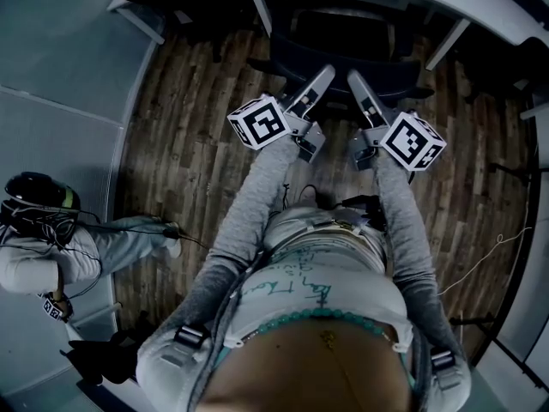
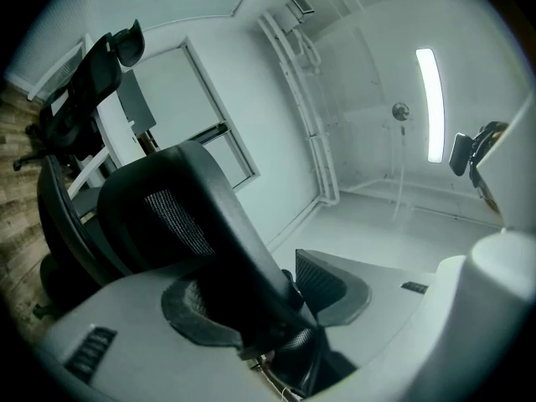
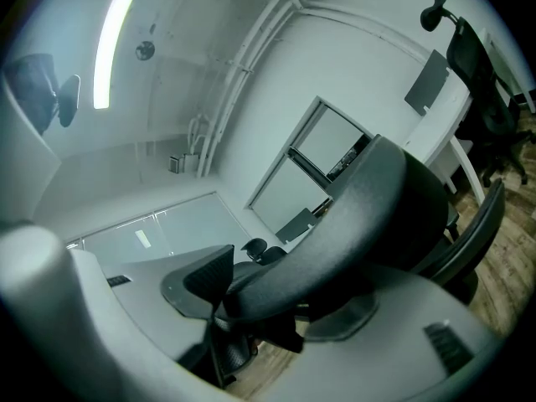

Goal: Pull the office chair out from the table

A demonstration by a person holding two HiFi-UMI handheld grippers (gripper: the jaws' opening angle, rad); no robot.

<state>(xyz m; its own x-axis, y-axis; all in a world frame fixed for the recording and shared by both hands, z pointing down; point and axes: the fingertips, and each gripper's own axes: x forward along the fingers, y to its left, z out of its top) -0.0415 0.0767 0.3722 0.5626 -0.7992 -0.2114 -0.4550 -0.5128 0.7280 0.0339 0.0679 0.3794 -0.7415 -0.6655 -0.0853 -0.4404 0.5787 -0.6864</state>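
Note:
The black office chair (image 1: 339, 37) stands tucked under the white table (image 1: 480, 7) at the top of the head view. Both grippers reach level to the top of its backrest, side by side. My left gripper (image 1: 324, 74) straddles the backrest's rim (image 2: 193, 216). In the left gripper view the rim lies on the left pad (image 2: 197, 312), and the right pad (image 2: 331, 283) stands just off it. My right gripper (image 1: 353, 77) straddles the same rim (image 3: 377, 199), which rests on its right pad (image 3: 364, 312), while its left pad (image 3: 201, 279) sits beside it. Both sets of jaws stand wide.
White table legs (image 1: 257, 3) flank the chair. A person (image 1: 43, 260) crouches at the left on the grey floor, holding a cable. Another cable (image 1: 489, 256) trails over the wood floor at the right. A second black office chair (image 3: 477, 65) stands at a neighbouring desk.

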